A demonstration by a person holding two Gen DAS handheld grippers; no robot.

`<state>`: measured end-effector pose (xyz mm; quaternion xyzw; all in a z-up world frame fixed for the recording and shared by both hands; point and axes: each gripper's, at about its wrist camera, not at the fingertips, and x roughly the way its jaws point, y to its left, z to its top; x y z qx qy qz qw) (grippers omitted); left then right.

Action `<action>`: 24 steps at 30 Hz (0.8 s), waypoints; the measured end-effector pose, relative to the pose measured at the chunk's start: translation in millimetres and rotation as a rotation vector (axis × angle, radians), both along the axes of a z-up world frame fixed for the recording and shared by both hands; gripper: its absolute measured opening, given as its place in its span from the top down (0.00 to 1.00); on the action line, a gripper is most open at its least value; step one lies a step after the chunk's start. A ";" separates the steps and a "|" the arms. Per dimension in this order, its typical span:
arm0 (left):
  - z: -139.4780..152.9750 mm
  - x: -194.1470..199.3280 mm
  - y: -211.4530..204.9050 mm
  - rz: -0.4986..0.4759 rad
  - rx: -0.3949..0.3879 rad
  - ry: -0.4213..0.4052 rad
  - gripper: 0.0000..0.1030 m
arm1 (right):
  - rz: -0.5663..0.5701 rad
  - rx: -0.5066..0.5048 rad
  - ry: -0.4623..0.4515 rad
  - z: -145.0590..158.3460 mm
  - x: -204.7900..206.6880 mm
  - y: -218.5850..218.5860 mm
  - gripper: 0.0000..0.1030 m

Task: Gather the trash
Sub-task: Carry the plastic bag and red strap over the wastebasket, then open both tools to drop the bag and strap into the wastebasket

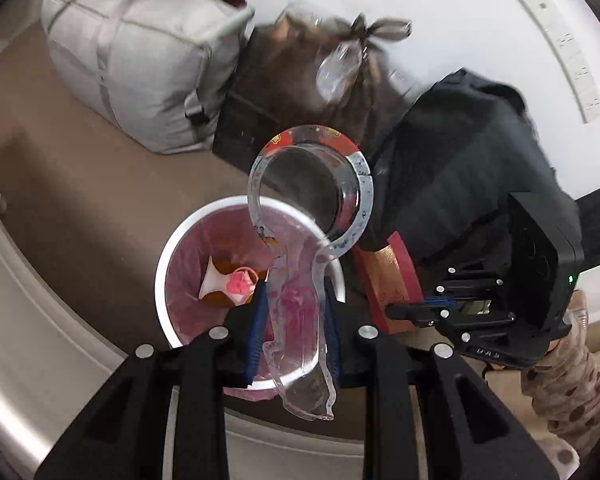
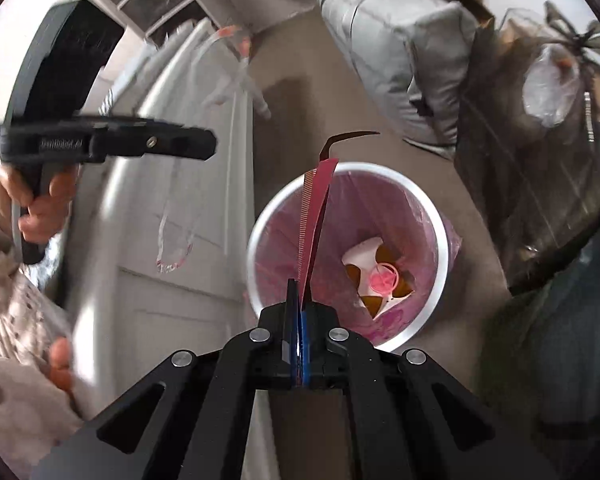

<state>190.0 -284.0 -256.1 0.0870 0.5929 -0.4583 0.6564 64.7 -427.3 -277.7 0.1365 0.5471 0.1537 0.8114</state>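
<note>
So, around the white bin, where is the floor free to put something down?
Bare brown floor lies beyond the white bin, up to the grey bag. Its other side is crowded: the tied dark bag and a red box stand close.

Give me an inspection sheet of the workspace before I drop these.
Surface: brown floor.
Job's things: white bin with pink liner, some trash already inside; clear plastic pack; red card strip.
Clutter: grey bag, tied brown bag, dark cloth.
Grippers: left tool shut on the plastic pack; right tool shut on the card strip; both above the bin.
Cables: nothing seen.
Surroundings: white wall, white furniture edge.
</note>
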 end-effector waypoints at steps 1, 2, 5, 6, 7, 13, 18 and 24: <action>-7.7 1.9 -5.2 -0.011 0.008 0.015 0.70 | 0.011 -0.015 0.006 -7.5 4.1 1.2 0.99; -16.2 4.1 -10.1 -0.022 0.025 0.024 0.70 | 0.015 -0.026 0.010 -13.9 8.1 1.2 0.99; -31.1 8.0 -16.1 -0.017 0.063 0.025 0.58 | 0.041 -0.074 0.034 -34.5 16.6 3.2 0.94; -36.5 9.1 -16.1 -0.007 0.077 0.033 0.34 | 0.058 -0.111 0.042 -41.1 17.1 5.5 0.77; -40.5 10.1 -14.5 0.007 0.087 0.031 0.22 | 0.064 -0.140 0.037 -43.7 16.6 6.7 0.51; -42.1 11.1 0.4 0.064 0.130 -0.002 0.05 | 0.046 -0.255 0.029 -46.8 -1.1 3.8 0.19; -21.5 7.0 15.2 0.116 0.125 0.026 0.05 | -0.051 -0.202 0.021 -24.3 -17.4 -9.5 0.10; 38.5 -15.8 34.6 0.131 0.058 -0.039 0.05 | -0.110 -0.200 -0.050 27.3 -30.1 -10.1 0.09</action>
